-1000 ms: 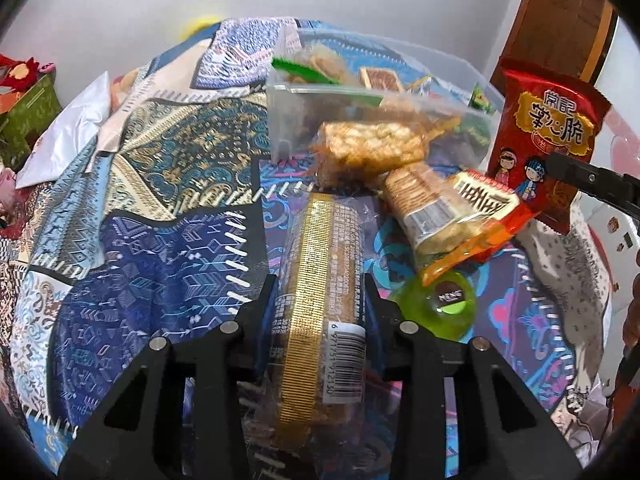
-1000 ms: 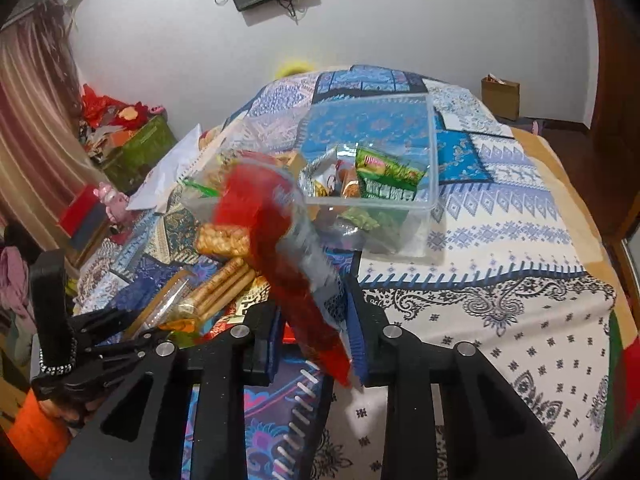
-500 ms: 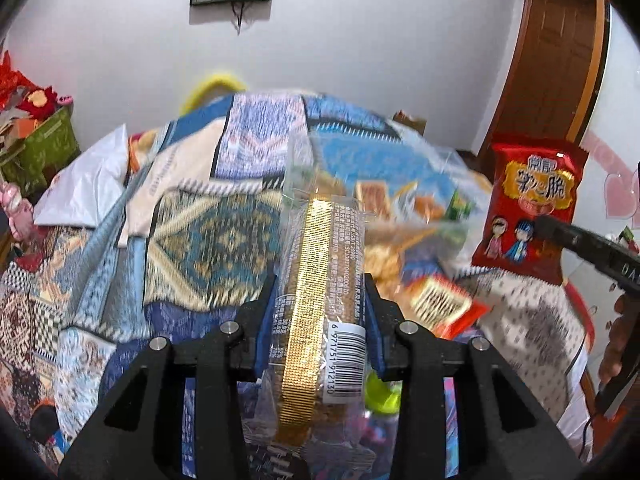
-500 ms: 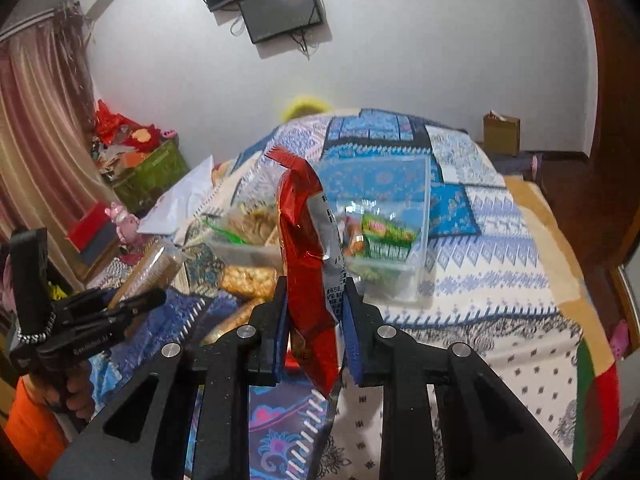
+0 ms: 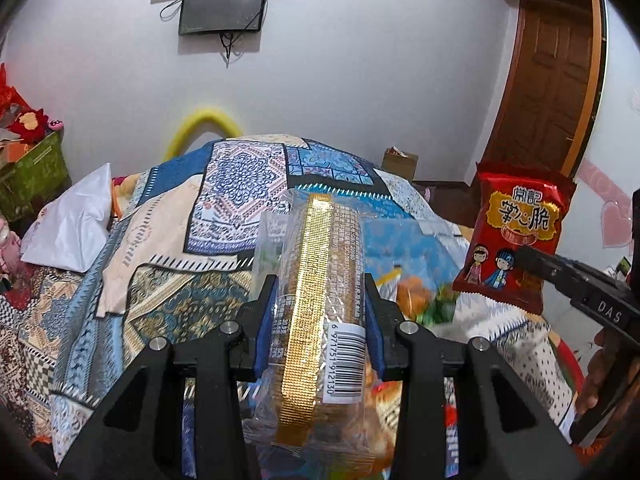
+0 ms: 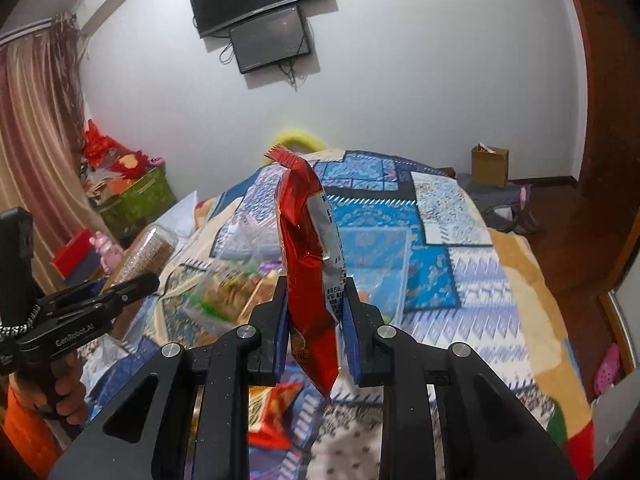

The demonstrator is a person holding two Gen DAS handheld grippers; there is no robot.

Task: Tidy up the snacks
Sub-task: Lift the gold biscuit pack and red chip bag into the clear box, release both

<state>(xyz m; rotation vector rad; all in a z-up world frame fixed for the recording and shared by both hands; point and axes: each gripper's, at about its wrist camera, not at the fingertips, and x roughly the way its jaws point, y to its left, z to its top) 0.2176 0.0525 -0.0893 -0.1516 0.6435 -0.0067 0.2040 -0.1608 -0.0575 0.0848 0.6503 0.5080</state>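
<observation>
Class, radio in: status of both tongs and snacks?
Left tongs shut on biscuit pack. Right tongs shut on red bag. Both aloft above bin.

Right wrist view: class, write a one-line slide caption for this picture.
Right gripper holds a red snack bag upright above the clear box of snacks on a patterned bedspread.

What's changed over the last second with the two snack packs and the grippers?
Both grippers rose off the bed: the left gripper lifted the gold-striped cracker pack, the right gripper raised the red snack bag. Both grips stayed shut; the clear bin stayed put.
</observation>
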